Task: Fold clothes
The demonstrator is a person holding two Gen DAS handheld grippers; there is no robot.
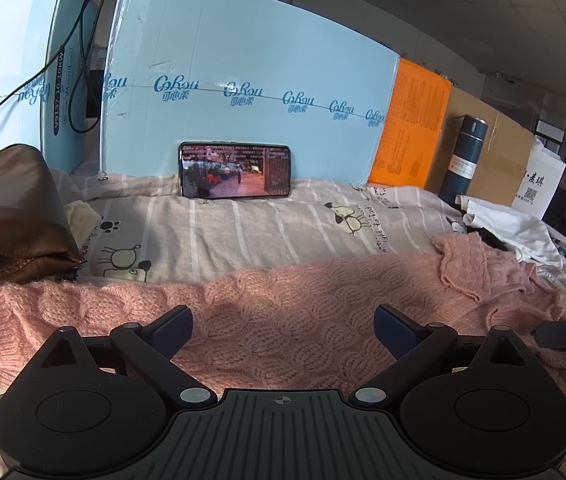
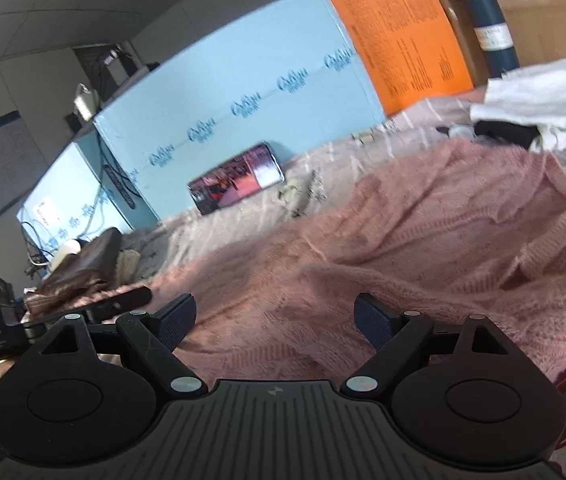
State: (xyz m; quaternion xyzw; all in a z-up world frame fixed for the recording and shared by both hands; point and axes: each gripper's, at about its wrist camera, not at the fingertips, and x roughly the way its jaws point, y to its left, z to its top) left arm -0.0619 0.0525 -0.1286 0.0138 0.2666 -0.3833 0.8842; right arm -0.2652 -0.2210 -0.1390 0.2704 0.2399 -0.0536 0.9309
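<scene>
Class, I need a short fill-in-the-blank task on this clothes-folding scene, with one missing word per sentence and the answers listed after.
1. The knitted sweater spread on the bed is ____ in colour.
2. The phone leans against a light ____ box.
3. The jaws of the left hand-held gripper stand ____, with nothing clamped between them.
4. Beside the orange board stands a dark ____.

Missing words: pink; blue; open; flask

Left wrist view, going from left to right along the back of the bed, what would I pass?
Brown leather garment → phone propped against the light blue box → orange box → dark blue flask → white garment.
</scene>
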